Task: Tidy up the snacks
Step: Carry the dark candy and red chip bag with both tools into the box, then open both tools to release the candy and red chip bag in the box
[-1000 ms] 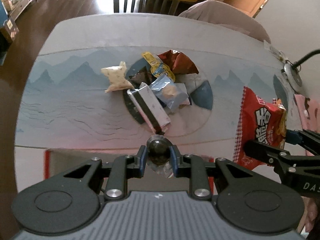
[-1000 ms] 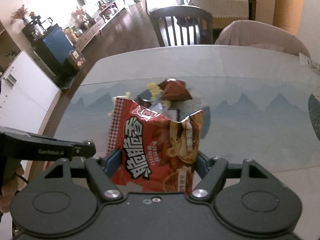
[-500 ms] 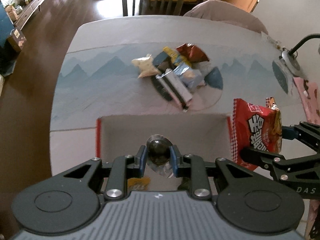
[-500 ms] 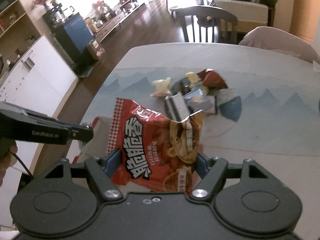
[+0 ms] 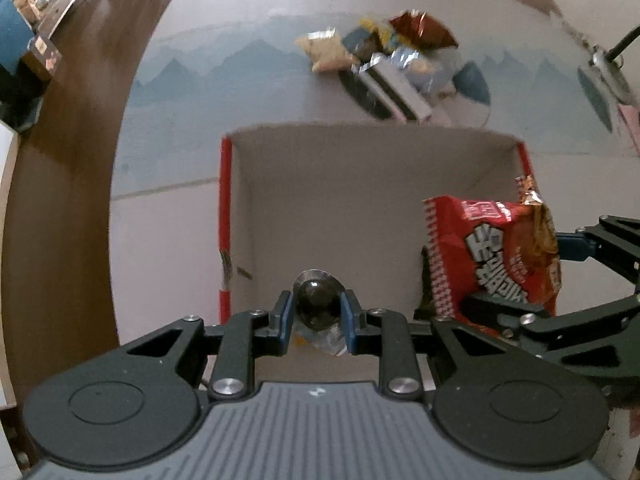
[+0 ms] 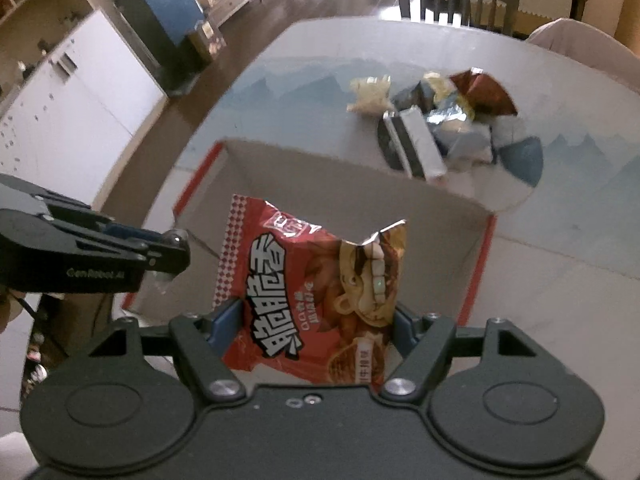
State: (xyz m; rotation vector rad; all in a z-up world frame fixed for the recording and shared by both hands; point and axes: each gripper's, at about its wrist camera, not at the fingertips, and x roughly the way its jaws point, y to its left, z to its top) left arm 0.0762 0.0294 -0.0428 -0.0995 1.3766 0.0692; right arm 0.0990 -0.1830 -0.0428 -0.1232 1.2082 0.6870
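Left gripper (image 5: 316, 316) pinches a dark round wrapped candy (image 5: 317, 305) above the cardboard box (image 5: 360, 184); right gripper (image 6: 316, 330) clamps the red snack bag (image 6: 316, 292) at the candy's 3 o'clock, also above the box.

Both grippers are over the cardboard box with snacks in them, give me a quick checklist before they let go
1. Right gripper has a firm hold on the red snack bag: ok, fingers pressed on both sides of it.
2. Left gripper holds the small dark round snack: ok, clamped between the blue pads.
3. Red snack bag is over the cardboard box: ok, though near its right wall.
4. Round snack is over the box: ok, box floor shows behind it.
5. Free room on the box floor: ok, mostly bare.
6. Grippers clear of each other: cannot tell; they look close in the left wrist view.
7. Snack pile on the table remains to sort: not ok, still outside.
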